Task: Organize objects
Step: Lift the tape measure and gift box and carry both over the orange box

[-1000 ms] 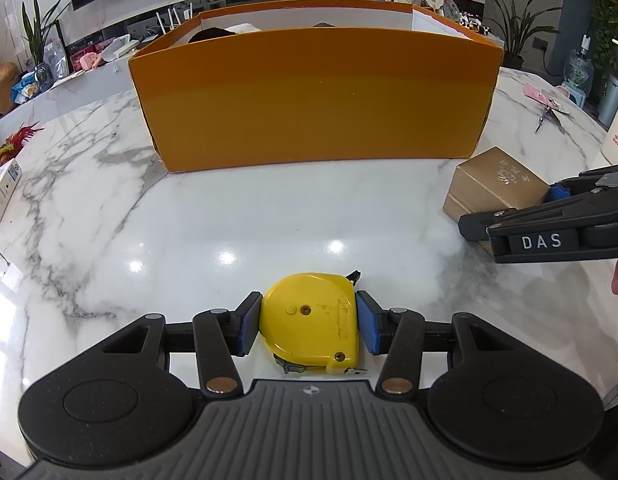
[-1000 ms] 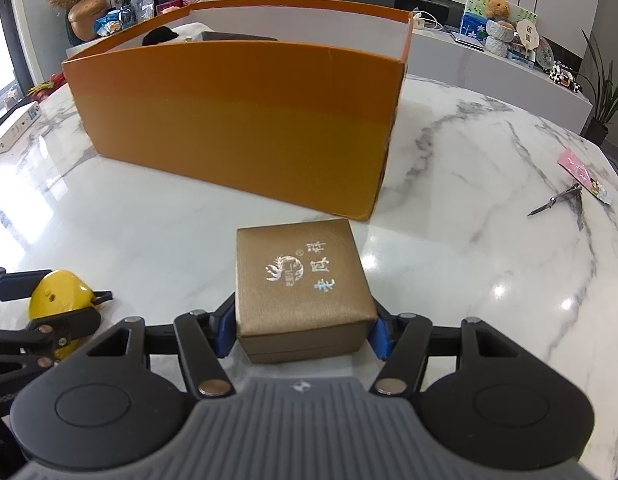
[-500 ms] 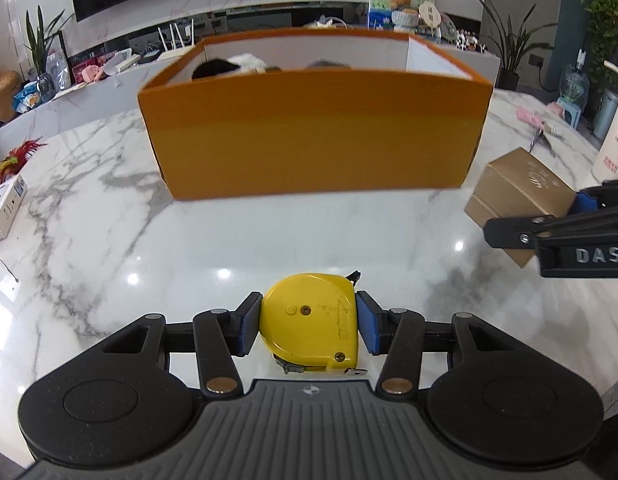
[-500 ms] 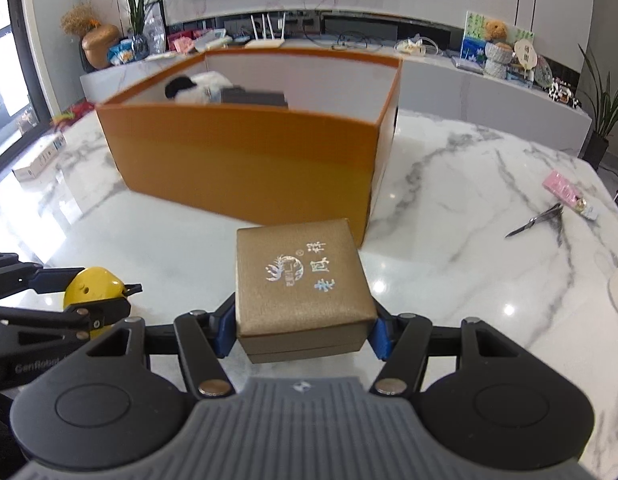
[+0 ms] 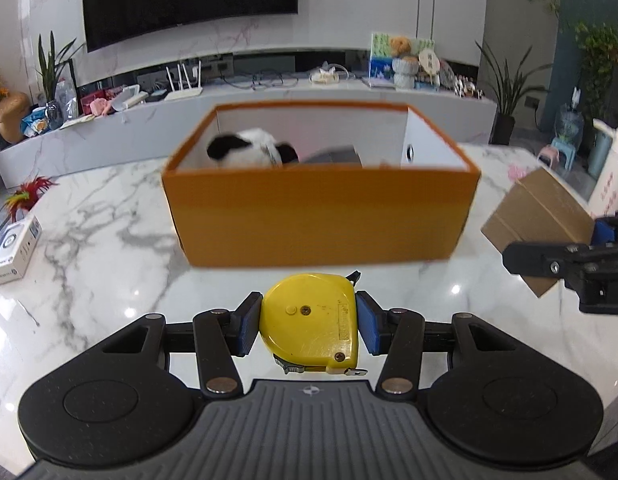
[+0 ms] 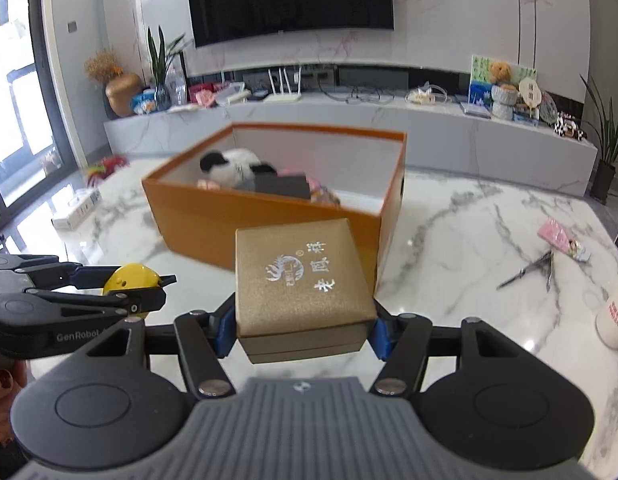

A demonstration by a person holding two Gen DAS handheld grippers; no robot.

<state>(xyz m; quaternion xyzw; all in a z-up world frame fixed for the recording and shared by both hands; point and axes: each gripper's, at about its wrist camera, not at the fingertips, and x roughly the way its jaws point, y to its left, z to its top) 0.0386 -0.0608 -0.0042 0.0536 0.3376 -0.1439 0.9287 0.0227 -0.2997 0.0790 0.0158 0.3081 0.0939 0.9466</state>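
In the left wrist view, the left hand-held gripper (image 5: 309, 322) is clamped on a yellow tape measure (image 5: 311, 322): both blue pads (image 5: 248, 328) press its flanks, and the case sits dead centre between the fingers, its metal tape hook pointing back toward the camera at 6 o'clock. The tape measure is held clear above the marble counter (image 5: 109, 248). Straight ahead at 12 o'clock stands an open orange box (image 5: 321, 216), near but apart from the tape measure; a black-and-white plush toy (image 5: 245, 150) and a dark item lie inside it. At 3 o'clock the right hand-held gripper (image 5: 565, 258) enters from the frame edge, carrying a tan box seen from below.

In the right wrist view, the right hand-held gripper (image 6: 301, 330) is closed on a gold gift box (image 6: 299, 280) with silver characters on its lid; the pads grip its lower half on either side, and the box fills the gap between the fingers, also off the counter. The orange box lies beyond it at 11 to 12 o'clock, its near corner just behind the gift box in the frame. At 9 o'clock the left hand-held gripper shows with the tape measure in its fingers. Out at 3 o'clock, well apart, scissors (image 6: 529, 270) and a pink card (image 6: 563, 238) lie on the counter. A white packet (image 5: 15, 250) lies at 9 o'clock in the left view.
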